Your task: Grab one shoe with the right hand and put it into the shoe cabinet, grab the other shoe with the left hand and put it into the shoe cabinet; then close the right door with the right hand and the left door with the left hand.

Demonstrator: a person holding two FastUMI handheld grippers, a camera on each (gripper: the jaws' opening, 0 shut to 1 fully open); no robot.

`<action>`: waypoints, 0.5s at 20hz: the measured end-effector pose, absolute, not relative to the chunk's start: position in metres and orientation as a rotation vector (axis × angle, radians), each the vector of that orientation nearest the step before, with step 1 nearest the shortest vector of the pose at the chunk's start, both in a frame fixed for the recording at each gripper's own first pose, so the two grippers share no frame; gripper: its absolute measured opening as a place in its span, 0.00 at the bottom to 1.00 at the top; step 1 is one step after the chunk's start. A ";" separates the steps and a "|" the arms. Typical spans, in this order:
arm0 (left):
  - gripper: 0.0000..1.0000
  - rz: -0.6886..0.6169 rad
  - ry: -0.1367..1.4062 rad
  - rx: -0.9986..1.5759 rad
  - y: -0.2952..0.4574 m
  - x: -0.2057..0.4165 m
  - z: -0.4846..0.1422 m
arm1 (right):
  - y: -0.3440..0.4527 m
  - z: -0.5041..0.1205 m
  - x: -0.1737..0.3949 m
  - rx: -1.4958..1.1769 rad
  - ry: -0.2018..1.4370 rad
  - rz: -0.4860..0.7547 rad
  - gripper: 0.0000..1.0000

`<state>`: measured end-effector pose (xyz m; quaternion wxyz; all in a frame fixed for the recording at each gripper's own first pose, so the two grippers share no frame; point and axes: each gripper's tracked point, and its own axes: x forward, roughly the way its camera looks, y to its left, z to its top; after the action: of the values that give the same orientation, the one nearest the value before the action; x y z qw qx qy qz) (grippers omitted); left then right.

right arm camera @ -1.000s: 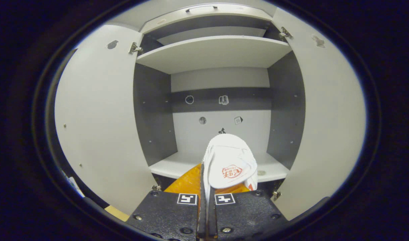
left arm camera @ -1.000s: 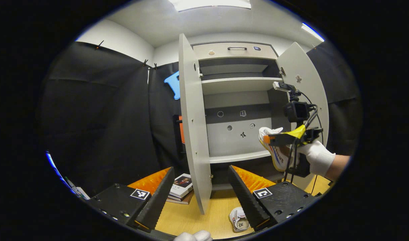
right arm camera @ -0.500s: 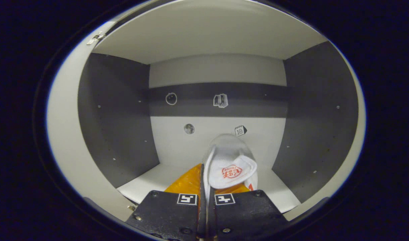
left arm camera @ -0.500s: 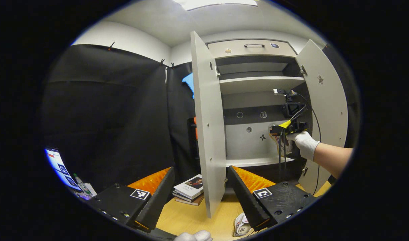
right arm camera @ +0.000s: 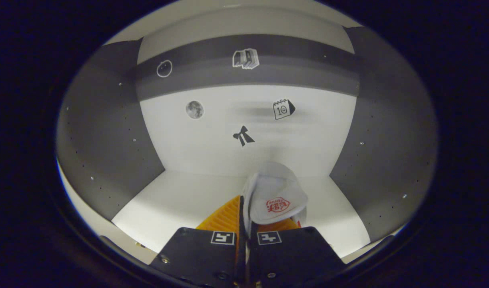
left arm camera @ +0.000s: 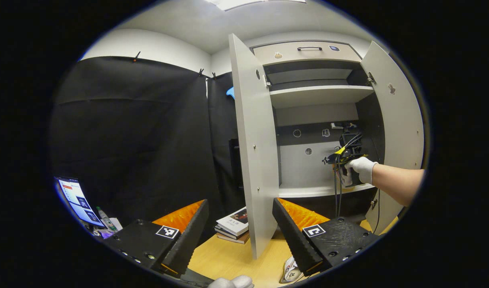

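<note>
Gripping a white shoe (right arm camera: 274,196) by its edge, the right claw (right arm camera: 246,224) reaches inside the shoe cabinet (left arm camera: 316,96), just above the lower shelf (right arm camera: 180,200). The left claw (left arm camera: 240,224) hangs wide apart over the desk (left arm camera: 228,260), where the other shoe (left arm camera: 289,272) lies.

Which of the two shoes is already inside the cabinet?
The shoe clamped in the right gripper, above the shelf; the other shoe lies on the floor.

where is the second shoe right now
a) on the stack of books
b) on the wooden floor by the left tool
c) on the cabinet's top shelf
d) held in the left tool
b: the second shoe lies on the wooden floor beside the open left tool.
</note>
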<state>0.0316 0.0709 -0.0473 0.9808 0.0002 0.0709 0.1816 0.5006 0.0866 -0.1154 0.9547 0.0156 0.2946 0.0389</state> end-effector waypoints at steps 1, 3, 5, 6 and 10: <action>1.00 0.367 0.141 0.002 0.072 0.032 -0.048 | 0.086 -0.121 0.502 0.017 0.626 0.088 0.05; 1.00 0.362 0.141 -0.003 0.071 0.033 -0.049 | 0.088 -0.136 0.504 0.019 0.698 0.100 0.10; 0.96 0.360 0.142 0.004 0.072 0.032 -0.049 | 0.094 -0.148 0.502 0.047 0.756 0.120 0.12; 1.00 0.363 0.140 0.008 0.073 0.033 -0.050 | 0.092 -0.146 0.504 0.041 0.750 0.112 0.19; 1.00 0.365 0.133 0.001 0.080 0.031 -0.048 | 0.091 -0.137 0.495 0.061 0.731 0.098 0.19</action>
<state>0.0309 0.0798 -0.0481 0.9812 0.0005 0.0663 0.1814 0.4952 0.0915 -0.1368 0.9324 0.0298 0.3571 0.0481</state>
